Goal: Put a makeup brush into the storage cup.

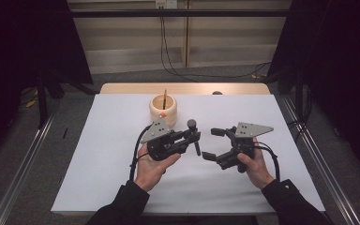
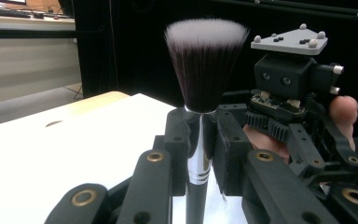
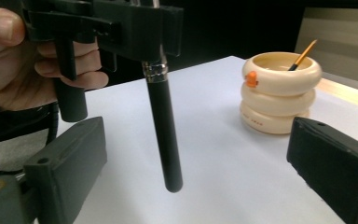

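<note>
A makeup brush with a black handle, a silver collar and dark, white-tipped bristles stands upright above the white table. My left gripper is shut on it at the collar, the pads pressing from both sides. The handle hangs free below, its end off the table. My right gripper faces the left one from the right, open wide. Its pads stand well apart on either side of the handle and do not touch it.
A cream ringed cup holding a thin orange stick stands behind the grippers at table centre. The white sheet covers a wooden table. Metal rails run along both sides, and dark curtains hang beyond them.
</note>
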A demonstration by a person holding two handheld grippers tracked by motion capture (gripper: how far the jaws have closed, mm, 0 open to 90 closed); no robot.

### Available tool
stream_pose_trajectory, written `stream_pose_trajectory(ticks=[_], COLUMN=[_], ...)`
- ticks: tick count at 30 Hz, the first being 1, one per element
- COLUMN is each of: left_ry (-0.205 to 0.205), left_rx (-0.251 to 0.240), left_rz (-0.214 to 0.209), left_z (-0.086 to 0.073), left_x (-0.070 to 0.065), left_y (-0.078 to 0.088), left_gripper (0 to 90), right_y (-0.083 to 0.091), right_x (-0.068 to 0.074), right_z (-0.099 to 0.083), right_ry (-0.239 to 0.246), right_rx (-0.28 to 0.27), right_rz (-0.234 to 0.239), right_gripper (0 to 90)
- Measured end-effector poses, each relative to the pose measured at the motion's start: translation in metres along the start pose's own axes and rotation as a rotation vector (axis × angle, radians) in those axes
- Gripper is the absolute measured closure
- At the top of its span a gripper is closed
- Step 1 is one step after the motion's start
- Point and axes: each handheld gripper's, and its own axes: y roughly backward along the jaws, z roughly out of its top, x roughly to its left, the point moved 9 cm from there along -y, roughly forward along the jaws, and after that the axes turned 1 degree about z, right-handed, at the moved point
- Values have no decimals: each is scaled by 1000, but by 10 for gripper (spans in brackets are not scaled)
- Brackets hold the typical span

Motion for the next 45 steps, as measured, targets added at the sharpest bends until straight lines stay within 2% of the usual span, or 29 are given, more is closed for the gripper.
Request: stream_pose_trajectory(ticks=[1,5,6,15,16,19,25,28,30,34,35,37,38,40,45], left_ry=[-8,6,1,13,14,1,3,4,7,3,3,4,2,5,8], left_rx=[4,-6,-2,-23,-25,-26,-31,-37,-31,-25,-23,-22,-19,-22,-24], left_rz=[5,18,5,40,34,37,56,51,70,76,79,84,93,97,116], left_z=[0,2,1,6,6,9,12,13,13,13,13,13,13,13,17], left_x=[1,3,4,10,10,12,15,17,19,23,24,26,28,31,42], left_y=[1,2,3,12,13,17,22,23,24,26,27,29,29,30,36], left_gripper=[777,777,777,777,777,777,777,776,777,777,777,777,777,776,776], right_y=[1,5,6,15,16,20,26,28,29,32,34,38,40,45,58], right_x=[-1,-5,-7,-11,-12,-11,-13,-15,-14,-15,-15,-19,-20,-20,-21], right_z=[0,-1,-2,0,-1,-2,-2,-4,-7,-10,-10,-10,-13,-16,-20], right_ry=[-4,-12,-12,14,17,13,10,9,8,18,18,31,33,11,13], right_rx=[-4,-6,-6,-18,-21,-21,-26,-18,-4,13,12,-33,-23,-17,-17], right_rz=[-1,-20,-36,-110,-117,-125,-149,-160,-159,-166,-175,-225,-239,-241,-277], right_gripper=[46,32,31,23,24,23,20,3,5,6,9,4,4,5,4])
